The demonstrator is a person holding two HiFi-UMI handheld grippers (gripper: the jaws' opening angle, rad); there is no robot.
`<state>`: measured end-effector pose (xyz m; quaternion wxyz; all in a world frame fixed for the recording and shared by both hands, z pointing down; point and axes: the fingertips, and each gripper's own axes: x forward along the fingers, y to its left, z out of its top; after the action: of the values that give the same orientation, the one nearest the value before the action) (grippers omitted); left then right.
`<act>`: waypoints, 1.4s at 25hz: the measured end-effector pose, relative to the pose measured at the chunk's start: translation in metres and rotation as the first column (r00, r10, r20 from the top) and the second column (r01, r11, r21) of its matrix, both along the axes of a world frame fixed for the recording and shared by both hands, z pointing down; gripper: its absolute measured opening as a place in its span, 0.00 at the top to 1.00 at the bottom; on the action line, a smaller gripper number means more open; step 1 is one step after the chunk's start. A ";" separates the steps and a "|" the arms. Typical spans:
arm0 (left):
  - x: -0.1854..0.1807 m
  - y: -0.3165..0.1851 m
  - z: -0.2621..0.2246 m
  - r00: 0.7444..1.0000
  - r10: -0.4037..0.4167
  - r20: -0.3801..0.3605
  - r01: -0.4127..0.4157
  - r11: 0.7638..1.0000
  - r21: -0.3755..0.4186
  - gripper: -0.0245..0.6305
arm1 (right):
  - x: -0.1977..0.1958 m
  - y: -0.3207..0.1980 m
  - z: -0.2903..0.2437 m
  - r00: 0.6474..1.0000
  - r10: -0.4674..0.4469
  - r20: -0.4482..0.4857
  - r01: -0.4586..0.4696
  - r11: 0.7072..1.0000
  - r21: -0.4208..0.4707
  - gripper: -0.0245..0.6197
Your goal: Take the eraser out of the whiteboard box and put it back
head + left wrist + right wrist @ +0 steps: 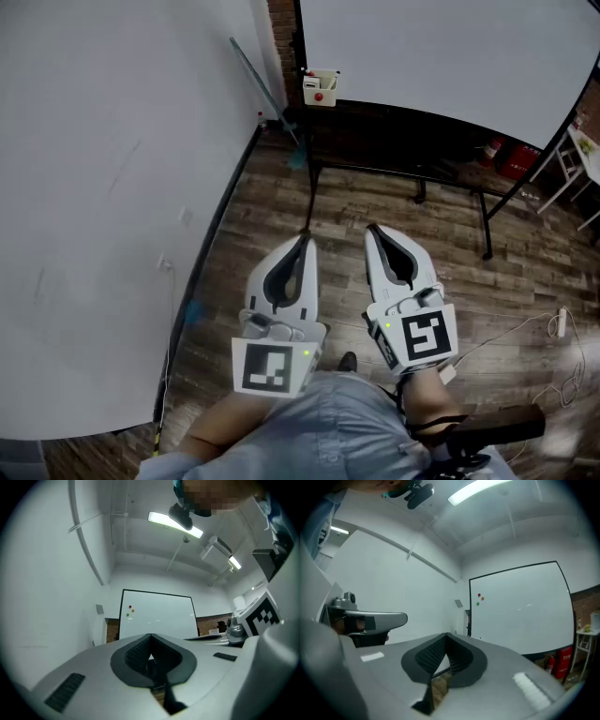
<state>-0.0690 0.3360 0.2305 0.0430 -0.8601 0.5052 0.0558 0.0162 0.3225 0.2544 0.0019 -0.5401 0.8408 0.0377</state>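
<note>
A small beige whiteboard box (320,87) hangs at the left edge of the far whiteboard (450,52), and something red shows in it. I cannot make out the eraser itself. Both grippers are held low, close to the person's body, far from the box. My left gripper (305,240) is shut with nothing in it, its jaws meeting at the tip (150,635). To its right, my right gripper (372,228) is also shut and empty (446,634). Both point toward the whiteboard (157,616) (520,606).
A large white wall (103,187) fills the left. A dark low table (403,145) stands under the whiteboard, with red fire extinguishers (514,159) at its right end. A white chair (574,169) stands at the far right, and a cable (525,328) lies on the wood floor.
</note>
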 end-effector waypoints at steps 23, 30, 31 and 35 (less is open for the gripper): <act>0.044 -0.002 0.001 0.999 -0.016 0.033 0.016 1.000 0.010 0.96 | 0.043 -0.003 0.000 0.996 -0.040 0.082 0.040 0.999 0.007 0.96; 0.065 -0.002 -0.002 0.999 -0.032 0.040 0.031 0.999 0.026 0.96 | 0.065 -0.007 -0.004 0.995 -0.035 0.089 0.034 0.999 0.005 0.96; 0.067 -0.002 -0.002 0.999 -0.033 0.040 0.031 0.999 0.028 0.95 | 0.067 -0.007 -0.004 0.996 -0.038 0.086 0.038 0.999 0.004 0.96; 0.076 -0.002 -0.006 0.999 -0.036 0.039 0.034 0.999 0.041 0.95 | 0.071 -0.007 -0.001 0.996 -0.057 0.068 0.058 0.998 -0.011 0.96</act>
<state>0.0074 0.3335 0.2240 0.0712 -0.8510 0.5182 0.0479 0.0876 0.3155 0.2532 0.0277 -0.5166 0.8557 0.0139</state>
